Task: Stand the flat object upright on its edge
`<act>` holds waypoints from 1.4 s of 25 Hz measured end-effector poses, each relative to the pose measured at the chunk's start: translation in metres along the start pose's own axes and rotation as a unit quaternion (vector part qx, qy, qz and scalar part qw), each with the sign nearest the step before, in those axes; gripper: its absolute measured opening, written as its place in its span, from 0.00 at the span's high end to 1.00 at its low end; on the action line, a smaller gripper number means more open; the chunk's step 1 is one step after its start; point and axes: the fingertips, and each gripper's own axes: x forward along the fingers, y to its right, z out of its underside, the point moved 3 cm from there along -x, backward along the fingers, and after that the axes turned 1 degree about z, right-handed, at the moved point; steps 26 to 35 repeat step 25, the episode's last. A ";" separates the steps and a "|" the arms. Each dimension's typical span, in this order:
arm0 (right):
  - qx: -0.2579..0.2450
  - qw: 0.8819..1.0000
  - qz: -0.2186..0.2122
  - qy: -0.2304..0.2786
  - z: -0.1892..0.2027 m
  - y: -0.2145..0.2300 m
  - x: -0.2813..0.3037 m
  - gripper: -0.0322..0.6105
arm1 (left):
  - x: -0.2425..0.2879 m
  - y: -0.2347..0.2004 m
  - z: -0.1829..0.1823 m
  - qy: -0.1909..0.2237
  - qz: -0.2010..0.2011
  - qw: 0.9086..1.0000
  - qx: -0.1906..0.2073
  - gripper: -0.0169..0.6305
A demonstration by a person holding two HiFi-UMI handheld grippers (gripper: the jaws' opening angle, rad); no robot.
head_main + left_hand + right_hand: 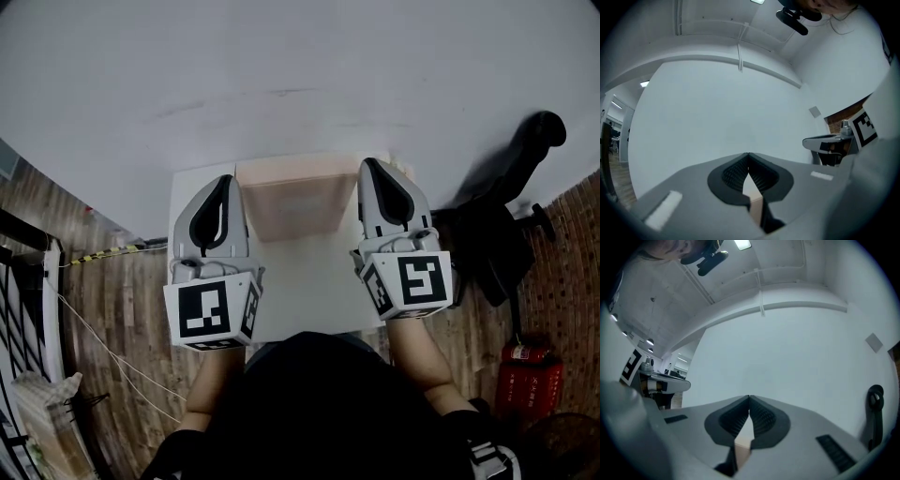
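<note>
A: On the counter, where's the board?
B: Far edge, long side running left to right, below and between the claws. The left claw and right claw are pinched closed, empty, about equally near.

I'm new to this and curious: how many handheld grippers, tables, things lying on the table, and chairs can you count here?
grippers: 2 (left gripper, right gripper)
white table: 1
tan flat object on the table: 1
black chair: 1
total: 5
</note>
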 end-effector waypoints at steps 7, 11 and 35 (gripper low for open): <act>-0.003 1.000 0.018 0.003 0.007 -0.013 -0.013 0.93 | -0.012 0.000 0.007 0.009 0.007 1.000 -0.007 0.95; -0.002 1.000 0.030 -0.001 0.019 -0.023 -0.020 0.93 | -0.020 -0.003 0.017 0.013 0.018 1.000 -0.011 0.95; -0.008 0.999 0.053 -0.006 0.026 -0.031 -0.023 0.93 | -0.022 -0.010 0.028 0.014 0.034 0.999 -0.018 0.95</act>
